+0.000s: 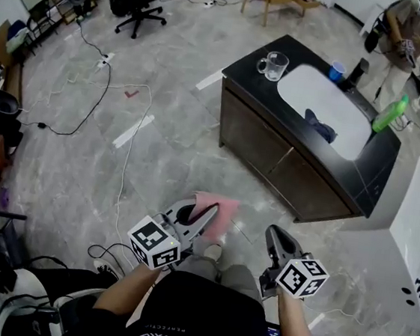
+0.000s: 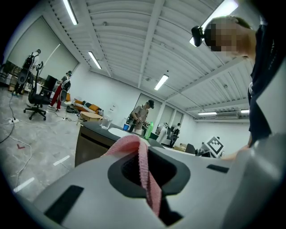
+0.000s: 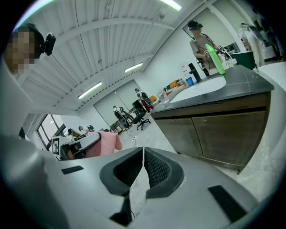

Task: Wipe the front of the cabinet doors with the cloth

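A pink cloth (image 1: 218, 214) hangs from my left gripper (image 1: 203, 217), which is shut on it; the left gripper view shows the cloth (image 2: 142, 161) pinched between the jaws. My right gripper (image 1: 274, 242) is shut with nothing in it, its jaws pressed together (image 3: 143, 154). The dark cabinet's two doors (image 1: 271, 159) face me across the floor, well beyond both grippers. The doors (image 3: 219, 132) fill the right of the right gripper view, where the pink cloth (image 3: 105, 144) also shows at the left.
The black countertop (image 1: 248, 62) carries a white sink (image 1: 330, 109) with a dark rag, a glass mug (image 1: 273, 65), a blue cup (image 1: 337, 69) and a green bottle (image 1: 391, 113). A person (image 1: 410, 36) stands behind it. A white unit (image 1: 404, 246) stands at right. Cables (image 1: 123, 169) cross the floor.
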The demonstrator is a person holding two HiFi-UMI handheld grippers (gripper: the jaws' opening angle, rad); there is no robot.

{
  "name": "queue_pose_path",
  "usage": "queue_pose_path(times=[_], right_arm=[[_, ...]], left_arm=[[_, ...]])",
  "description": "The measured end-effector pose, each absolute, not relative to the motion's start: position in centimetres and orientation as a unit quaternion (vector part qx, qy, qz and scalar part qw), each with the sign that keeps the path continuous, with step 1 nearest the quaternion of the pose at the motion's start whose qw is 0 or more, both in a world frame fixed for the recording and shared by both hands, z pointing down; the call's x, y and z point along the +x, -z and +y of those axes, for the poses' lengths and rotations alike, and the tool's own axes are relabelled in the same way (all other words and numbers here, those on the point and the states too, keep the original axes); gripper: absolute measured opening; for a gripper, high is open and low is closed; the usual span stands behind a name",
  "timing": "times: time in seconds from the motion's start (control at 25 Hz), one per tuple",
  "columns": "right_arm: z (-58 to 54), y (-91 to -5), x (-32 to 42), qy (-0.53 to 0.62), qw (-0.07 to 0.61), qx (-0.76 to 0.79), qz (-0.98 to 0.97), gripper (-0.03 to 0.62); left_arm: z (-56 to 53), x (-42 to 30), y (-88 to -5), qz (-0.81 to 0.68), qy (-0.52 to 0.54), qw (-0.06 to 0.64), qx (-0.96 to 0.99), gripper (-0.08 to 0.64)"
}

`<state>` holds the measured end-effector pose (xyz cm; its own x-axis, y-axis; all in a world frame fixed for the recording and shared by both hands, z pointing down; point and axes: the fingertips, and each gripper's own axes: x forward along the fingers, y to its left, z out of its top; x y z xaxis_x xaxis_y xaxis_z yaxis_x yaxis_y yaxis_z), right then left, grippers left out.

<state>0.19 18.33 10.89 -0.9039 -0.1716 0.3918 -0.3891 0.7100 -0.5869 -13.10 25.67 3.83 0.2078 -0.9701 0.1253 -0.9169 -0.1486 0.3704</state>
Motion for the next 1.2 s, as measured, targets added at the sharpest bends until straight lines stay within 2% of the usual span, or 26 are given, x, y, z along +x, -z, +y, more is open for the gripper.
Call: queue_pose_path(times=[0.4,1.2], right_arm=[[12.7,-11.2,-3.2,-0.346,0.164,0.142,-0.913,0.038],[2.5,-14.6,-4.8,-0.389,0.155,0.121,-0.9,0.038]], left_arm=[[20.0,-16.5,-5.1,-0.643,0.087,0.199,0.734,0.009],[8.1,-18.0,-7.2,-0.671,0.017,0.188,0.717,0.009]])
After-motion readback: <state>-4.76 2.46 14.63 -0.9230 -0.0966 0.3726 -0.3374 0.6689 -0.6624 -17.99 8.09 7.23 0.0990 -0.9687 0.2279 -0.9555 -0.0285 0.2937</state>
